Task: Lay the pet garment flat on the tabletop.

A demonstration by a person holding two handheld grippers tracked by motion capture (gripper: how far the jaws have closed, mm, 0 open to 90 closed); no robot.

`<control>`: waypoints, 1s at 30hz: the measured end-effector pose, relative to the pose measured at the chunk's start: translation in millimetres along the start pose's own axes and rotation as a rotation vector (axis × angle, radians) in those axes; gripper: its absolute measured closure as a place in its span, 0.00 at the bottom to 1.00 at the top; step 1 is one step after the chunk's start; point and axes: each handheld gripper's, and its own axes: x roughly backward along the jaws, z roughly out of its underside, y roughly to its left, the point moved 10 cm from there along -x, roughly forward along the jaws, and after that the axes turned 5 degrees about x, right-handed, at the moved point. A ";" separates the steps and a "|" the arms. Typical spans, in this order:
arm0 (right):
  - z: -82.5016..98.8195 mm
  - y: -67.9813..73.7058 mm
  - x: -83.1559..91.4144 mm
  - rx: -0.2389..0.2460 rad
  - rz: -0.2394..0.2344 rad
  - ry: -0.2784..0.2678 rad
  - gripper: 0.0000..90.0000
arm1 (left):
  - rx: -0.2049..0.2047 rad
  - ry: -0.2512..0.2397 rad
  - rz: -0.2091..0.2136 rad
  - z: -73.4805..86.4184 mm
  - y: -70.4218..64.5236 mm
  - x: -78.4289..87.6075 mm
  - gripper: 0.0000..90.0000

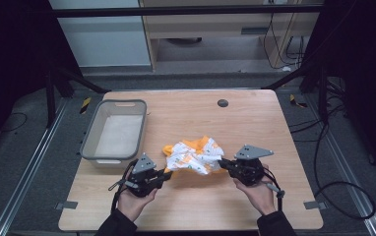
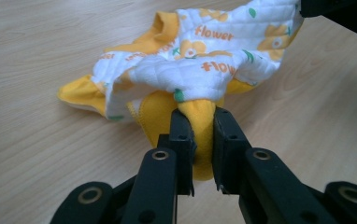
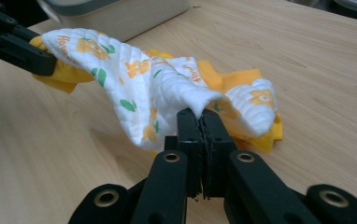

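A crumpled quilted garment (image 1: 194, 155), white with orange flowers and yellow trim, lies near the middle of the wooden table (image 1: 255, 118). My left gripper (image 1: 167, 173) is at its left end, shut on a yellow fold of the garment (image 2: 200, 126). My right gripper (image 1: 221, 162) is at its right end, shut on a white quilted edge of the garment (image 3: 186, 95). In the right gripper view the left gripper (image 3: 50, 63) holds the cloth's far corner slightly above the table.
A grey plastic tub (image 1: 90, 140) stands at the table's left, just beyond the left gripper. A round cable hole (image 1: 222, 103) sits near the far edge. Cables lie on the floor at the right.
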 end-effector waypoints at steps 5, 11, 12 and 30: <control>14.3 -26.9 -31.3 -0.061 0.097 0.030 0.92 | 0.048 0.037 -0.046 6.9 20.8 -21.6 0.85; 31.0 -35.3 -45.6 -0.039 0.142 0.062 0.83 | 0.040 0.087 -0.083 19.5 27.8 -34.9 0.73; 26.9 -35.5 -41.8 -0.037 0.143 0.040 0.77 | 0.022 0.086 -0.107 21.7 29.7 -35.6 0.69; 68.6 -16.9 -25.0 -0.027 0.022 0.102 0.53 | -0.001 0.099 -0.084 29.0 25.0 -27.2 0.83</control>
